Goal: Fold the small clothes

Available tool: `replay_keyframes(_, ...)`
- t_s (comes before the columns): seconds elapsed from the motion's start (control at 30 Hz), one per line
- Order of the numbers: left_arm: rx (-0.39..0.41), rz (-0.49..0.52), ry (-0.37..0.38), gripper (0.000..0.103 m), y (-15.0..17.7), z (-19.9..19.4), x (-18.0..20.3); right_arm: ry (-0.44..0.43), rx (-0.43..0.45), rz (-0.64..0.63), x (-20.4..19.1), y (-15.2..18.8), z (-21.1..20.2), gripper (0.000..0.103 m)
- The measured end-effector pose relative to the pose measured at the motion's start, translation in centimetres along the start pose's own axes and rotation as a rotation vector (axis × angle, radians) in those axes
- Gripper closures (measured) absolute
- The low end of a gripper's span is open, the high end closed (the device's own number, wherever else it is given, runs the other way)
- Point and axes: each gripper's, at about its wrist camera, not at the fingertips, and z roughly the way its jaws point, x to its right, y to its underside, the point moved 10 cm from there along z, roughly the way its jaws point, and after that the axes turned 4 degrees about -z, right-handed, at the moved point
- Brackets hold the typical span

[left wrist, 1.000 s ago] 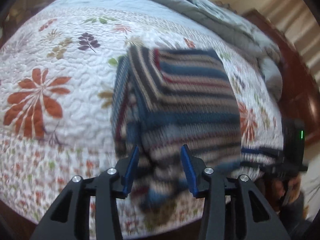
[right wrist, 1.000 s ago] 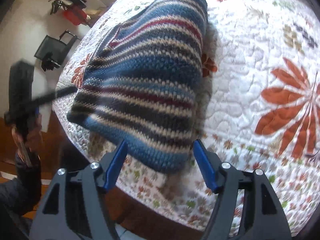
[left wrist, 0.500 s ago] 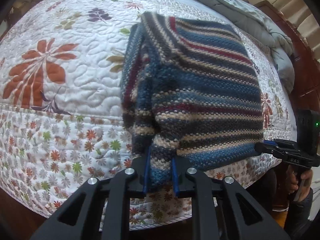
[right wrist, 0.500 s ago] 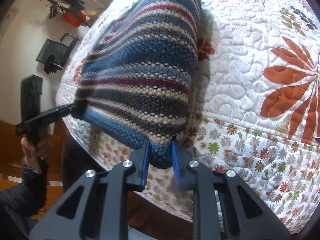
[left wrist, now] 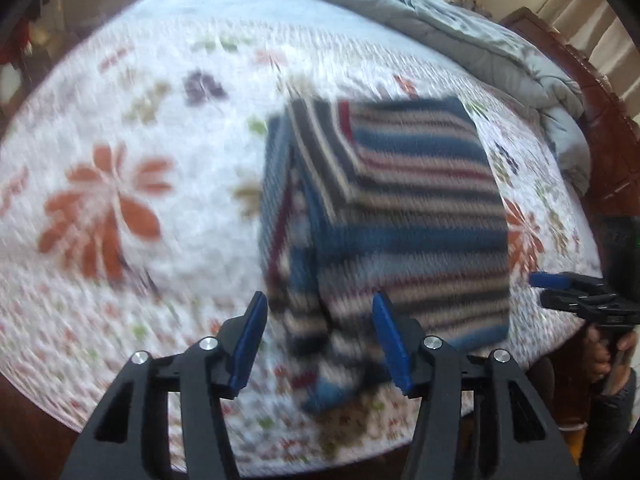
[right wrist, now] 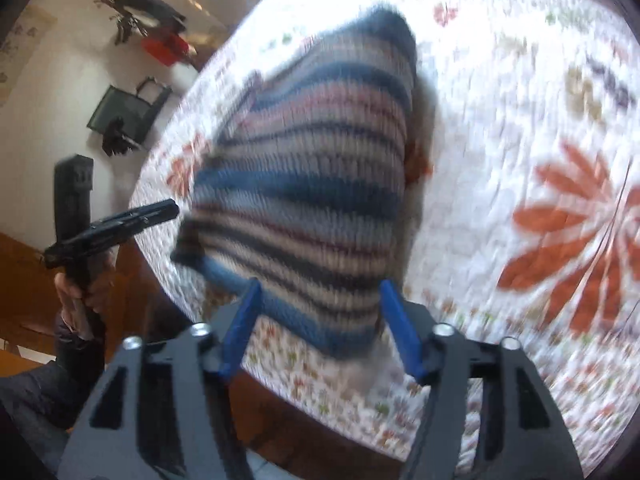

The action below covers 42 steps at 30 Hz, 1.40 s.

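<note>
A striped knit sweater in blue, cream, dark and red lies partly folded on the floral quilt, near the bed's front edge. My left gripper is open, its blue fingers either side of the sweater's near left corner. The sweater also shows in the right wrist view. My right gripper is open, its fingers either side of the near right corner. Each gripper shows in the other's view, the right one and the left one. Both views are motion-blurred.
A grey duvet is bunched at the far side of the bed by a dark wooden headboard. The quilt drops over the bed's edge just in front of me. A black chair stands by the wall.
Half a second ago both grippers were shut on the sweater's near corners. Both have since opened and let go, and they have drawn back slightly.
</note>
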Motion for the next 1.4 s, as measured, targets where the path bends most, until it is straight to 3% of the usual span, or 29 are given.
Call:
replay_keyframes(0.17, 0.033, -0.006, 0.005, 0.047, -3.7, 0.9, 0.3, 0.078, 0.034, -0.027, 1.2, -5.2, -0.6, 0.037)
replay_keyframes(0.23, 0.046, -0.01, 0.006, 0.042, -4.9, 1.4, 0.8, 0.1, 0.044, -0.033, 1.8, -7.1, -0.2, 0.034)
replay_keyframes(0.33, 0.059, -0.015, 0.014, 0.039, -6.8, 2.8, 1.5, 0.105, 0.062, -0.015, 3.1, -10.3, 0.5, 0.033)
replay_keyframes(0.53, 0.087, 0.038, -0.047, 0.04, -10.6, 5.2, 2.6, 0.08, 0.071, 0.07, 5.6, -16.1, 3.4, 0.033)
replay_keyframes(0.6, 0.089, 0.055, -0.053, 0.04, -11.0, 5.8, 2.5, 0.082, 0.055, 0.082, 6.5, -17.2, 4.6, 0.038)
replay_keyframes(0.67, 0.087, 0.064, -0.052, 0.041, -11.1, 6.4, 2.4, 0.101, 0.027, 0.08, 7.2, -17.7, 6.1, 0.043)
replay_keyframes(0.9, 0.065, 0.079, -0.052, 0.041, -10.9, 8.5, 1.9, 0.089, 0.007, 0.103, 9.0, -17.4, 8.4, 0.043)
replay_keyframes(1.07, 0.058, 0.083, -0.052, 0.038, -10.9, 9.0, 1.8, 0.065, 0.01, 0.146, 9.8, -16.8, 9.2, 0.037)
replay_keyframes(1.2, 0.062, 0.081, -0.055, 0.04, -10.9, 8.3, 1.8, 0.03, 0.037, 0.148, 9.0, -16.4, 7.9, 0.034)
replay_keyframes(1.4, 0.118, 0.125, -0.07, 0.039, -10.5, 5.1, 3.3, 0.061, 0.055, 0.074, 6.8, -14.0, 4.7, 0.026)
